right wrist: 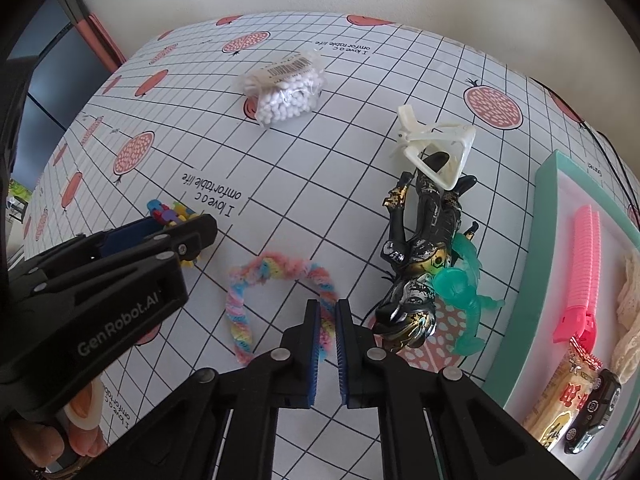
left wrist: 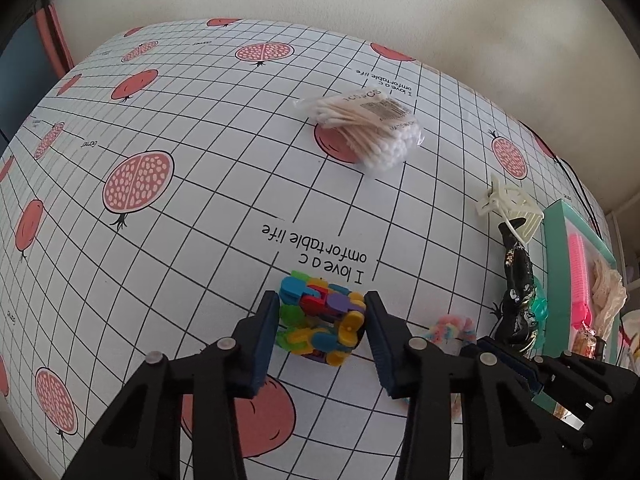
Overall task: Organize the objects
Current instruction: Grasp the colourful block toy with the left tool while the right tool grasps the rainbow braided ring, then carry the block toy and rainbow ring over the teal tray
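Where the left gripper (left wrist: 322,300) stands: nearest in the left wrist view, pointing steeply down, with both blue pads pressed against the sides of the link toy (left wrist: 320,320).
Link toy, position: on the tablecloth (left wrist: 200,240), just below the printed words, near the front edge.
Link toy, axis: coiled into a compact lump of coloured links; no clear long axis can be told.
Right gripper (right wrist: 328,306): jaws drawn together on one strand of the fuzzy loop (right wrist: 244,304).
Fuzzy loop, position: flat on the cloth, between the link toy and the black figure (right wrist: 424,240).
Fuzzy loop, orientation: an arch of pastel strands; the closed crown points away from the camera, the two legs run back toward it, and the right leg is the one clamped.
Black figure, axis: lying flat, long axis near to far, head toward the camera, feet away.
Teal toy (right wrist: 460,288): translucent, touching the right side of the figure's head.
Hair claw (right wrist: 440,148): cream, resting over the figure's far end.
Tray (right wrist: 544,216): teal rim, to the right of the figure; holds a pink ribbed piece (right wrist: 584,264) and a toy car (right wrist: 596,412).
Cotton swab bag (left wrist: 360,128): farthest item, well apart from the rest; in the left wrist view its long axis runs from far left to near right, cotton tips at the near end.
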